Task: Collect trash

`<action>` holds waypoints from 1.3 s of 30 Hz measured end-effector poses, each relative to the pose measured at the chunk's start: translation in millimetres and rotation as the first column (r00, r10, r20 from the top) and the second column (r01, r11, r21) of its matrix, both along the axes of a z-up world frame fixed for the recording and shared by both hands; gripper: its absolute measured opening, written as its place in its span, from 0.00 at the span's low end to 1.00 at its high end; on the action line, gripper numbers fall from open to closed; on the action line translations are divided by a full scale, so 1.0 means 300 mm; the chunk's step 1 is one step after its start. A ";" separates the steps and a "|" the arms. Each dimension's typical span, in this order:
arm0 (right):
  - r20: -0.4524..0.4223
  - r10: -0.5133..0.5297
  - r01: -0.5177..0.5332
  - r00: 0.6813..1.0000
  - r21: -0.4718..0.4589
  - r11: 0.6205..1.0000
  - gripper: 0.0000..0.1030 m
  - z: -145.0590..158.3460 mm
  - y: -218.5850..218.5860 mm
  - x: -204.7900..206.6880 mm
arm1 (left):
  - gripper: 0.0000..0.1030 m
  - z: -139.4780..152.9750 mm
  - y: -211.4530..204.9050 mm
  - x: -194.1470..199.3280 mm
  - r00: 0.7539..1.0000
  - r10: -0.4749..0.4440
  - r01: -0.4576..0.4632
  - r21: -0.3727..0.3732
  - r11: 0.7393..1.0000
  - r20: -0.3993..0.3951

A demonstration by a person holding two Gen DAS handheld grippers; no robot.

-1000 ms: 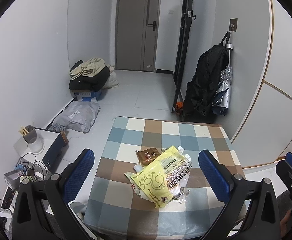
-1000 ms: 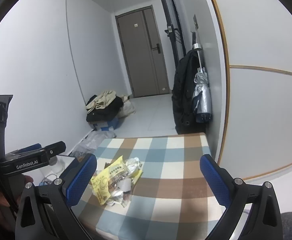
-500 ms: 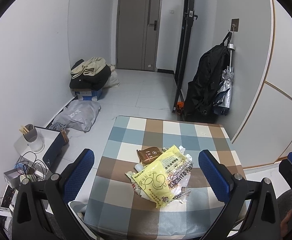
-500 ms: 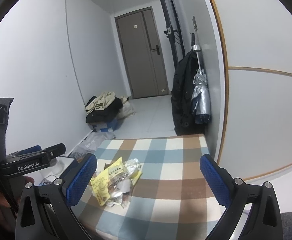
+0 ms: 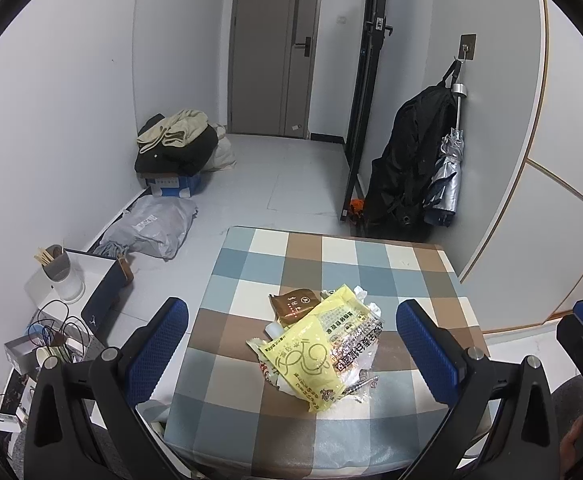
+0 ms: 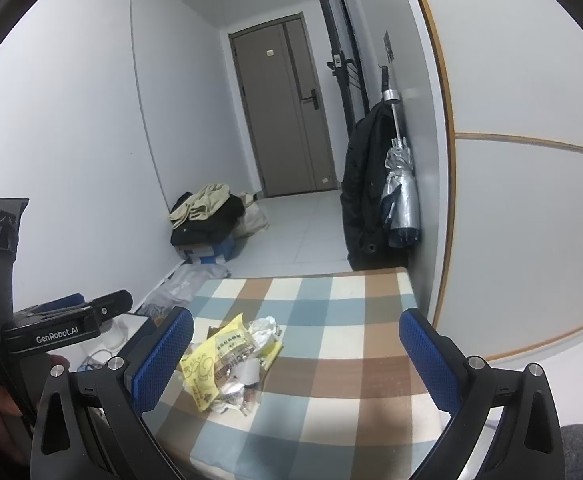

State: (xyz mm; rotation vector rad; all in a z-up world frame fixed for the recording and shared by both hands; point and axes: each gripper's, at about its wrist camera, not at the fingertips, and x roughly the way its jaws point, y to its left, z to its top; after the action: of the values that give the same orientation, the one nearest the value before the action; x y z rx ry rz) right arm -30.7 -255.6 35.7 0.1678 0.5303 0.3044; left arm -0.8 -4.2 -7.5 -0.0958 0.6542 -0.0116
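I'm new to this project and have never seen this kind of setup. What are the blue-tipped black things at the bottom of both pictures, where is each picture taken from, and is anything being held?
There is no robot here. A person holds a two-finger gripper in each hand, and each gripper carries a wide-angle camera looking forward along its blue-padded fingers. One picture comes from the left gripper, the other from the right gripper. The right view also catches the left gripper from the side at its left edge.

Both look down on a table with a checked cloth. On it lies a pile of trash: a yellow wrapper, a brown packet and crumpled paper.

Both grippers are open and hold nothing.
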 end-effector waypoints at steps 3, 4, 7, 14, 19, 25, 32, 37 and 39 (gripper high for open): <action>0.000 0.001 -0.001 1.000 -0.001 1.000 1.00 0.000 -0.001 0.001 | 0.99 0.000 0.000 0.000 1.000 0.000 0.000 0.000 1.000 -0.001; 0.001 -0.001 0.001 1.000 -0.001 1.000 1.00 0.000 0.003 -0.002 | 0.99 0.000 0.000 0.001 1.000 -0.002 0.002 -0.001 1.000 -0.002; 0.000 -0.003 0.003 1.000 -0.003 1.000 1.00 -0.001 0.005 -0.002 | 0.99 0.000 0.000 0.001 1.000 -0.004 0.004 0.000 1.000 -0.003; -0.014 -0.013 0.013 1.000 0.003 1.000 1.00 -0.007 -0.003 0.004 | 0.99 -0.001 0.007 0.006 1.000 -0.017 0.016 -0.011 1.000 -0.017; -0.036 -0.023 0.024 0.999 0.009 1.000 1.00 -0.015 -0.014 0.016 | 0.99 -0.006 -0.001 0.013 0.999 -0.035 0.035 -0.008 0.999 -0.030; -0.057 -0.007 0.009 0.998 0.029 1.000 1.00 -0.023 -0.022 0.037 | 0.99 -0.025 -0.005 0.056 0.992 -0.099 0.099 -0.010 0.995 -0.082; -0.061 0.025 -0.023 0.998 0.031 0.999 1.00 -0.033 -0.024 0.087 | 0.99 -0.077 -0.024 0.148 0.941 -0.265 0.257 -0.063 0.964 -0.212; -0.109 0.041 -0.034 0.993 0.064 0.997 1.00 -0.061 -0.037 0.139 | 0.99 -0.150 -0.058 0.228 0.874 -0.353 0.357 -0.051 0.933 -0.333; -0.125 0.041 -0.032 0.991 0.070 0.997 1.00 -0.070 -0.045 0.159 | 0.99 -0.178 -0.067 0.250 0.846 -0.385 0.401 -0.036 0.915 -0.368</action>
State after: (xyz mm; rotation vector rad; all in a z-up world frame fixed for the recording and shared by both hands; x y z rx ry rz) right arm 17.1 -269.0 14.5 0.2447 0.6495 0.3493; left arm 74.2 -24.3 -60.9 0.0831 1.0441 -0.3866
